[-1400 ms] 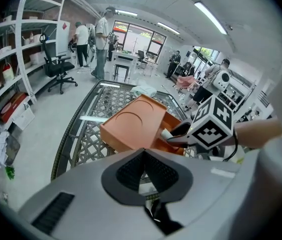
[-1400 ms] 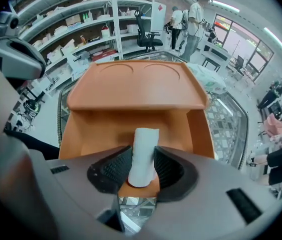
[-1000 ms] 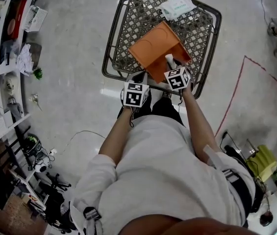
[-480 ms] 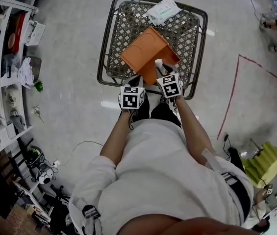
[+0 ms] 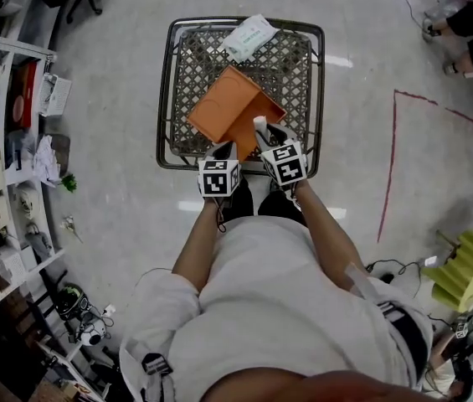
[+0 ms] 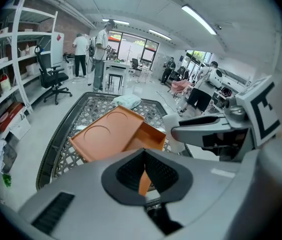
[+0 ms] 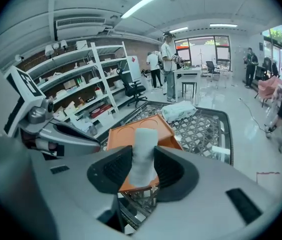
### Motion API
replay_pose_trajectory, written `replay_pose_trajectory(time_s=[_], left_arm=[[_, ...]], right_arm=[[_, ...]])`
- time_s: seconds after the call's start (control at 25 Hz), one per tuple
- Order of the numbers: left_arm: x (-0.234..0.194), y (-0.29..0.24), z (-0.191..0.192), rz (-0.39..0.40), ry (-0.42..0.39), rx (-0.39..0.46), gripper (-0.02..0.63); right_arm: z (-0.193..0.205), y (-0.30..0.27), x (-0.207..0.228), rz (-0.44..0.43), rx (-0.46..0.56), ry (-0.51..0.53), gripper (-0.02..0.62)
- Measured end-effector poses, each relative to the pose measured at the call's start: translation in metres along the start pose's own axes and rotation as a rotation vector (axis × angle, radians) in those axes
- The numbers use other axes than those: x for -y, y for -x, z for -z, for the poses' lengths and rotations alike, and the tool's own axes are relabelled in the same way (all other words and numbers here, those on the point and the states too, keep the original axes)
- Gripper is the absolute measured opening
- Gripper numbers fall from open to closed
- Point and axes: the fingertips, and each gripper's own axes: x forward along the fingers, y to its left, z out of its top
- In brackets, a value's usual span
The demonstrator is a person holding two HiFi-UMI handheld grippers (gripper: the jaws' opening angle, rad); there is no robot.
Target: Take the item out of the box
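The wire cart [image 5: 162, 82] sits more to the centre-left of your head view than a sec ago, and the red tape line [image 5: 384, 182] on the floor has shifted w/ it, so your head has moved, not the cart. The orange box [image 5: 223, 107] lies at the same angle on the cart's mesh, lid open flat, and the pack of wipes [image 5: 250, 37] is still at the far end, apart from the box. Your left gripper [image 5: 224, 149] has its jaws nearly together, pinched on the box's thin near edge, same as before. Your right gripper [image 5: 264, 132] stays clamped on the white roll [image 5: 259, 124], which is upright btwn the pads. It's come up a bit since the earlier frame and now sits over the box's open compartment at its near side; you can't see the roll's bottom end.
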Motion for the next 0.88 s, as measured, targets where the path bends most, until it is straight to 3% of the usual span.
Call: replay_pose_trajectory(time_s=[0.32, 0.72, 0.88], left_arm=[[0.027, 0.003, -0.022, -0.007, -0.019, 0.061, 0.008], [0.073, 0.044, -0.058, -0.058, 0.001, 0.249, 0.008], [0.095, 0.075, -0.067, -0.09, -0.031, 0.319, 0.008]], right_arm=[[-0.025, 0.045, 0.015, -0.008, 0.127, -0.022, 0.132], [-0.054, 0.106, 0.024, -0.041, 0.281, 0.06, 0.132], [-0.066, 0.139, 0.02, -0.055, 0.37, 0.096, 0.132]])
